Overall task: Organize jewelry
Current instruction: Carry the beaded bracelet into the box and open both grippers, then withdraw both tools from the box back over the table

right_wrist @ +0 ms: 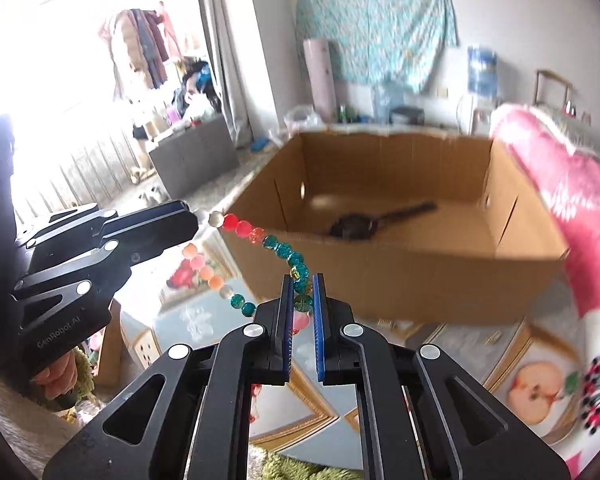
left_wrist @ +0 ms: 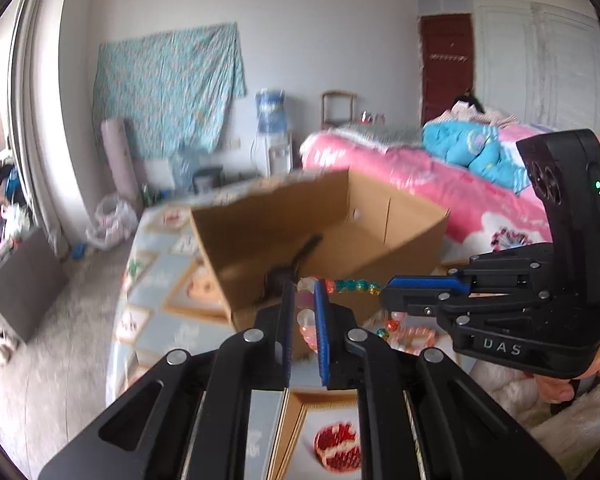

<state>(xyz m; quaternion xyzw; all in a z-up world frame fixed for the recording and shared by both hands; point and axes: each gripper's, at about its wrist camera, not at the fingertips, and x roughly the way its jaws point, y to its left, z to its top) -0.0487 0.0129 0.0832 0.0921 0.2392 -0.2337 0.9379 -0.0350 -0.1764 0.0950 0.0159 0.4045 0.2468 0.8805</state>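
Observation:
A bracelet of coloured beads (right_wrist: 280,248), red, teal, pink and clear, is stretched in the air between both grippers. My left gripper (left_wrist: 303,292) is shut on its pale pink beads (left_wrist: 306,318). My right gripper (right_wrist: 302,284) is shut on its teal beads; in the left wrist view it (left_wrist: 384,292) comes in from the right, holding the teal end (left_wrist: 354,286). The left gripper shows in the right wrist view (right_wrist: 196,220) at the left. An open cardboard box (right_wrist: 400,272) stands just beyond, with a dark long-handled object (right_wrist: 364,224) lying inside.
The box (left_wrist: 260,240) stands on a table with a picture-print cloth (right_wrist: 500,360). Another pink bead piece (left_wrist: 414,336) lies on the table by the box. A bed with pink bedding (left_wrist: 440,184) lies to the right. A dark cabinet (left_wrist: 24,280) stands on the floor at left.

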